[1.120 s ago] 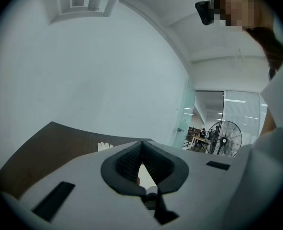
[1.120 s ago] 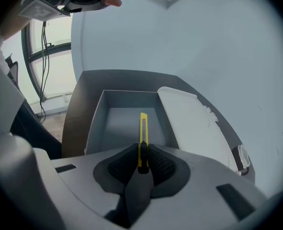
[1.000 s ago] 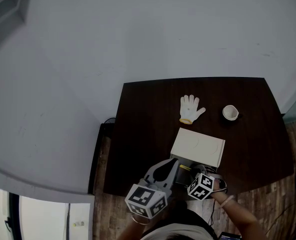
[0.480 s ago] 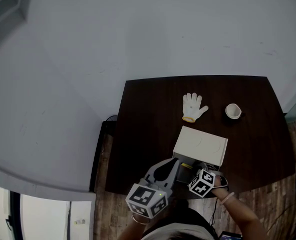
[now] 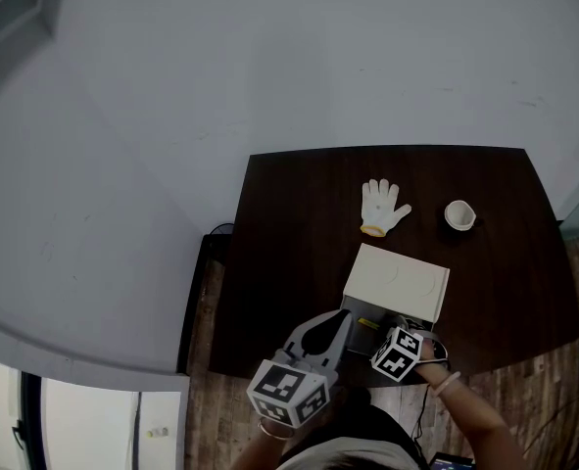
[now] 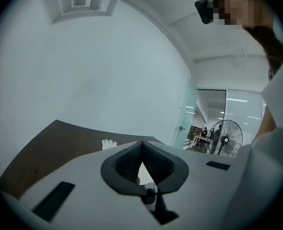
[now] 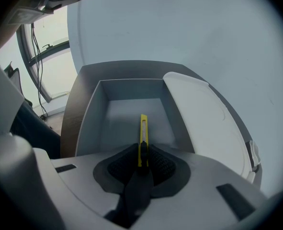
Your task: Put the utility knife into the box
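In the right gripper view, my right gripper (image 7: 142, 153) is shut on a yellow utility knife (image 7: 143, 131). The knife points forward over the inside of the open grey box (image 7: 127, 110). The box's white lid (image 7: 206, 116) lies along the box's right side. From the head view, the box (image 5: 362, 323) sits at the table's near edge, partly hidden behind both grippers, with the lid (image 5: 399, 282) just beyond it. My left gripper (image 6: 142, 146) hangs near the box's left side, jaws shut with nothing between them.
A white work glove (image 5: 384, 207) and a small white cup (image 5: 459, 214) lie toward the far side of the dark brown table (image 5: 289, 243). A wall rises behind the table, and wooden floor shows at its near edge.
The right gripper with the knife has edged slightly toward the box. The left gripper holds still, and the head view has shifted a little.
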Available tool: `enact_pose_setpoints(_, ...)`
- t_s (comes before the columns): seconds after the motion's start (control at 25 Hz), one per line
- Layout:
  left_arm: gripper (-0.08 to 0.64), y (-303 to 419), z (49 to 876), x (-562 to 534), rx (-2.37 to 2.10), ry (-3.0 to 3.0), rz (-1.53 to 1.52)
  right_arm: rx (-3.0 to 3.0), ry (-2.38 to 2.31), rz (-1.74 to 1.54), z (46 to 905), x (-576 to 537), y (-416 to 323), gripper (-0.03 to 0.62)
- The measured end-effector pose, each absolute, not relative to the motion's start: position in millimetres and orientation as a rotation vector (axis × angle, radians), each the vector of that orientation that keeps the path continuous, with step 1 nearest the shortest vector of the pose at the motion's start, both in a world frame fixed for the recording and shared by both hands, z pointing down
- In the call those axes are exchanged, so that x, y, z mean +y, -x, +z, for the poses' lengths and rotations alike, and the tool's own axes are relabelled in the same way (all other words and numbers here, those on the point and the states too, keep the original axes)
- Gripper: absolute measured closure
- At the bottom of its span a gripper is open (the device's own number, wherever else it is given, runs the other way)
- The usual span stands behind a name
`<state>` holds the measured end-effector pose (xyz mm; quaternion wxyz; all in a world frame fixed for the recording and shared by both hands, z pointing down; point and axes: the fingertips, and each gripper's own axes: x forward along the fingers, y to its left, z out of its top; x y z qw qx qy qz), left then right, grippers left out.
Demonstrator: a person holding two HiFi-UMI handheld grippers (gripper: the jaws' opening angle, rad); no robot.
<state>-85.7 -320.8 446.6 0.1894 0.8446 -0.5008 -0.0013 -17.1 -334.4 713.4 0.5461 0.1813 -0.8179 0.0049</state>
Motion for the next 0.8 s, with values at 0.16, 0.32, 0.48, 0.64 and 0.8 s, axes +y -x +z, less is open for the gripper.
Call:
enact_pose_setpoints(0.16,0.541,88.1,448.0,-317.1,-1.399,-2.384,-0.008,-1.937,-0.436,0.030,712.8,-334.5,18.1,0.517)
enact_pose_setpoints(0.32,0.541,87.8,445.5,-312.2,-1.403,-2.379,-0.002,-1.939,-0.436,0.035,712.4,-332.0,17.8,0.512)
enact_pose_setpoints(0.48,0.541,88.7,442.8,-308.0,-1.404,-2.380,0.001,-1.945,-0.453,0.033,710.7,-331.8,18.9,0.500)
enact_pose_setpoints(0.64,0.541,87.4,440.5,-303.0,-1.407,-2.383,-0.003,-1.967,-0.501,0.045,702.7,-331.9,16.4,0.495)
enact_pose_setpoints(0.8,0.541,86.3,437.7,-299.7,-1.405,-2.388,-0.009,-2.004,-0.558,0.025,688.4,-333.7,17.8,0.497)
